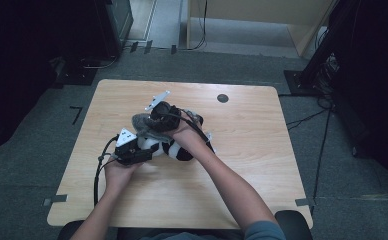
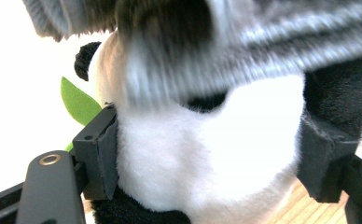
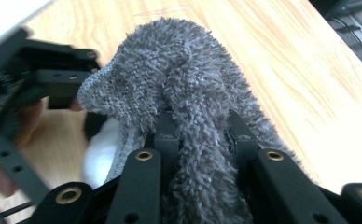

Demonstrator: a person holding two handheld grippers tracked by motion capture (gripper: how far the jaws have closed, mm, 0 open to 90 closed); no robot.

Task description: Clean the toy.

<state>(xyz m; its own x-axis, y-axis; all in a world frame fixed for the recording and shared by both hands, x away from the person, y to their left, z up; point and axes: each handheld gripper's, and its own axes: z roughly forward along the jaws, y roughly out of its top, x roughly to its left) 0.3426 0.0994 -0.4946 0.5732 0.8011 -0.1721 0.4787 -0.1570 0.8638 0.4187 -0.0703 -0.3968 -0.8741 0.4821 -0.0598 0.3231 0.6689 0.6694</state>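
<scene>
My left claw [image 2: 207, 163] hugs the soft black and white panda toy [image 2: 202, 154] on both sides, down on the light wooden table [image 1: 242, 175]. My right claw [image 3: 200, 135] pinches the fuzzy grey sock [image 3: 193, 93] tight, holding it over the panda.

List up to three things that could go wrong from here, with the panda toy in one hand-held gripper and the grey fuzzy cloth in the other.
1. The left hand-held gripper holds the plush panda across its soft, round body; the toy could squeeze out or twist.
2. The right hand-held gripper pinches only a narrow fold of the grey fuzzy cloth, which could slip free.
3. Both hand-held grippers work very close together over the table, so they could collide.
</scene>
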